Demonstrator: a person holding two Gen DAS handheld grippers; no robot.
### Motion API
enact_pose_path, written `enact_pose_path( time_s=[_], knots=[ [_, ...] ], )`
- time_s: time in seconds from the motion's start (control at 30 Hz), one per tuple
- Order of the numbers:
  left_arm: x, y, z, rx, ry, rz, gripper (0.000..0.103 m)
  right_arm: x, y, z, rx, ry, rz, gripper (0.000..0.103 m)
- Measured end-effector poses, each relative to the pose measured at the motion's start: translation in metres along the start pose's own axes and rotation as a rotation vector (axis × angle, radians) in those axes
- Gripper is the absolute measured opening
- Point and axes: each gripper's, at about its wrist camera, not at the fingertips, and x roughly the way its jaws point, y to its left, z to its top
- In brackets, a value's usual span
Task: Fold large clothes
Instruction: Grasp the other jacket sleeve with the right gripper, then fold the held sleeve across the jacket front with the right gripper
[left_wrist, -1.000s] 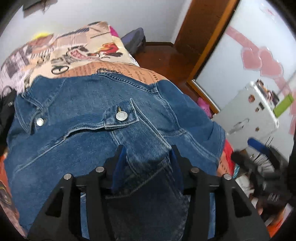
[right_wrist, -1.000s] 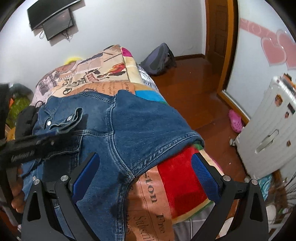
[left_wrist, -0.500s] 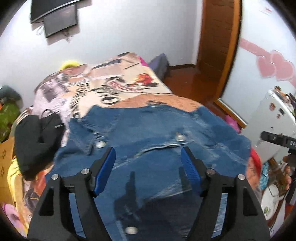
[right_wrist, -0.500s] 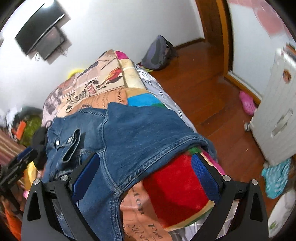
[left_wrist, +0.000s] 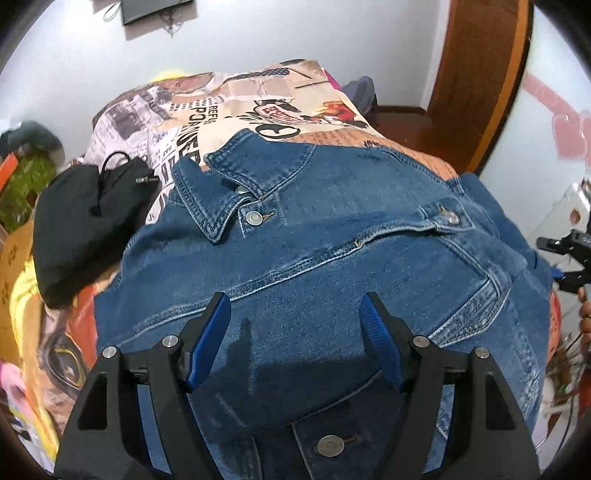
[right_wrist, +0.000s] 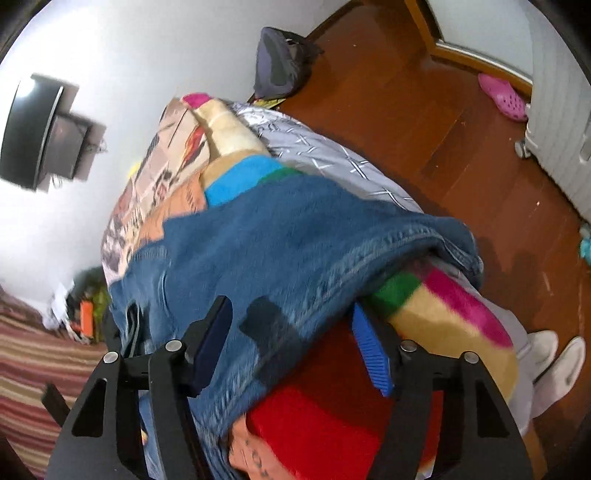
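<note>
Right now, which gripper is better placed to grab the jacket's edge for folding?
Right gripper: its closing jaws already straddle the blue denim jacket's hem. The left gripper hovers open over mid-jacket.

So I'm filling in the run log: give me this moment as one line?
stage: regrasp | denim jacket flat on bed | left gripper open above it | right gripper closing around its hem

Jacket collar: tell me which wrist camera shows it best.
The left wrist view. The denim jacket lies front up there, its collar sharp and fully visible above the top button. The right wrist view shows only blurred denim at the sleeve side; no collar can be made out.
</note>
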Motion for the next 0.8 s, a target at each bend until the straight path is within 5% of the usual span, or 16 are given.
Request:
enact_pose_path(
  time_s=[0.17,0.43,0.63,0.8],
  knots=[
    [-0.005,0.006,0.002,-0.041,-0.024,0.004,0.072,0.015,-0.006,0.016,0.063,-0.008,-0.034,0.053],
    [-0.015,0.022,0.001,-0.146,-0.040,-0.030,0.072,0.004,0.005,0.015,0.020,-0.110,-0.125,0.014],
    [-0.025,0.022,-0.003,-0.126,-0.057,-0.015,0.072,-0.042,0.052,0.005,-0.163,-0.218,-0.144,0.010],
    [-0.042,0.020,-0.006,-0.109,-0.092,-0.022,0.072,-0.082,0.115,-0.014,-0.338,-0.288,-0.070,0.010]
  ],
)
